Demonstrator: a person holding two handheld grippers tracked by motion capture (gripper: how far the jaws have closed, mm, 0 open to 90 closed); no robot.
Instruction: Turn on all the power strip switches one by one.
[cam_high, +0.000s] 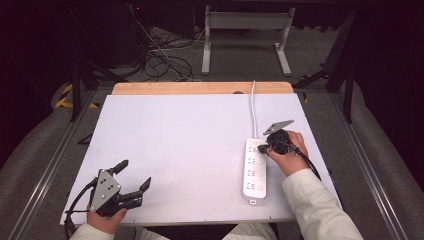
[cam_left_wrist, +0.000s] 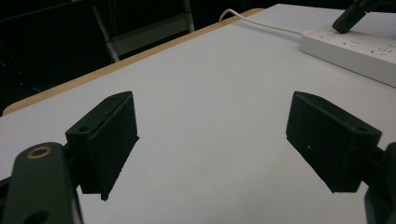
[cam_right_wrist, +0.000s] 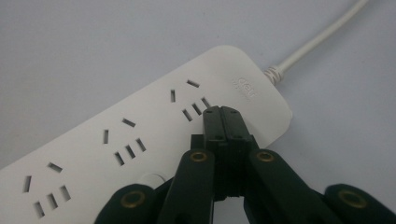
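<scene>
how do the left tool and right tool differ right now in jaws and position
The left tool has its black jaws spread wide with nothing between them; the right tool has its jaws pressed together. The left tool sits over bare white table near the front edge, apart from the white plastic power strip; the right tool's closed tip rests on that strip by the end where its white cable leaves. Both are black, hand-held and topped by a grey plate.

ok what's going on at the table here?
A person holds a claw in each hand. The right claw, shut with nothing between its jaws, presses its tip on the white power strip near its cord end, beside a socket. The left claw rests open on the table, away from the strip.
</scene>
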